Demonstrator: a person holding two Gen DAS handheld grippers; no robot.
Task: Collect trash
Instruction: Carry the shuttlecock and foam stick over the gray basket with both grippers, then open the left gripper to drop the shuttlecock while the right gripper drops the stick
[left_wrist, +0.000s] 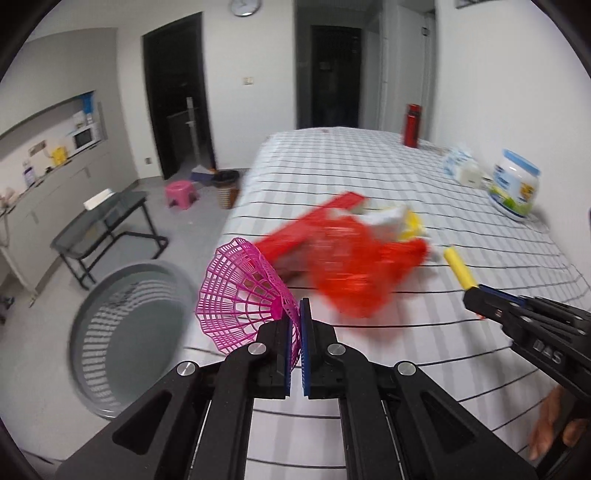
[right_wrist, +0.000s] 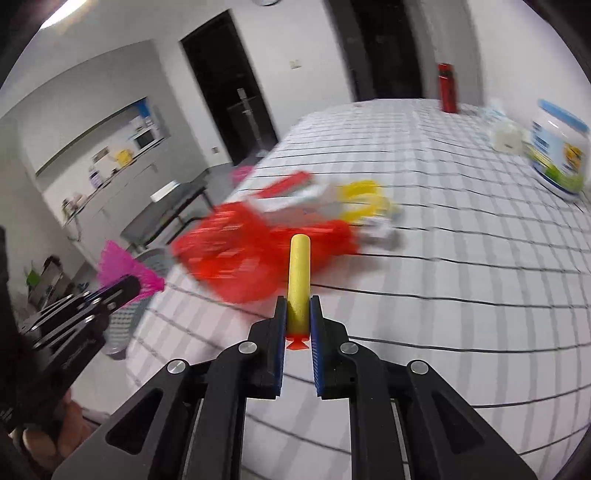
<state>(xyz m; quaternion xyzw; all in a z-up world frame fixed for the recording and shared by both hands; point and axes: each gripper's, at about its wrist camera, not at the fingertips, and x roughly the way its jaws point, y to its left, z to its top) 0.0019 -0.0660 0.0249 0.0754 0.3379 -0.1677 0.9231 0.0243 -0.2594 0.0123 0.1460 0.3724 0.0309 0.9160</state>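
Observation:
My left gripper (left_wrist: 294, 309) is shut on a pink plastic shuttlecock (left_wrist: 240, 295), whose mesh skirt fans out to the left over the table's edge. In the right wrist view that shuttlecock (right_wrist: 127, 273) shows at the left. My right gripper (right_wrist: 298, 303) is shut on a yellow foam dart (right_wrist: 299, 273) with an orange tip, which points away from me. Seen from the left wrist, the same dart (left_wrist: 460, 267) sticks out of the right gripper (left_wrist: 471, 293). A blurred pile of red and yellow wrappers (left_wrist: 354, 254) (right_wrist: 258, 243) lies mid-table.
A grey slatted bin (left_wrist: 129, 332) stands on the floor left of the checked table (left_wrist: 369, 173). A red bottle (left_wrist: 412, 125), a white tub with a blue lid (left_wrist: 515, 184) and tissue packs (left_wrist: 461, 166) sit at the table's far right. A pink stool (left_wrist: 181, 194) stands further off.

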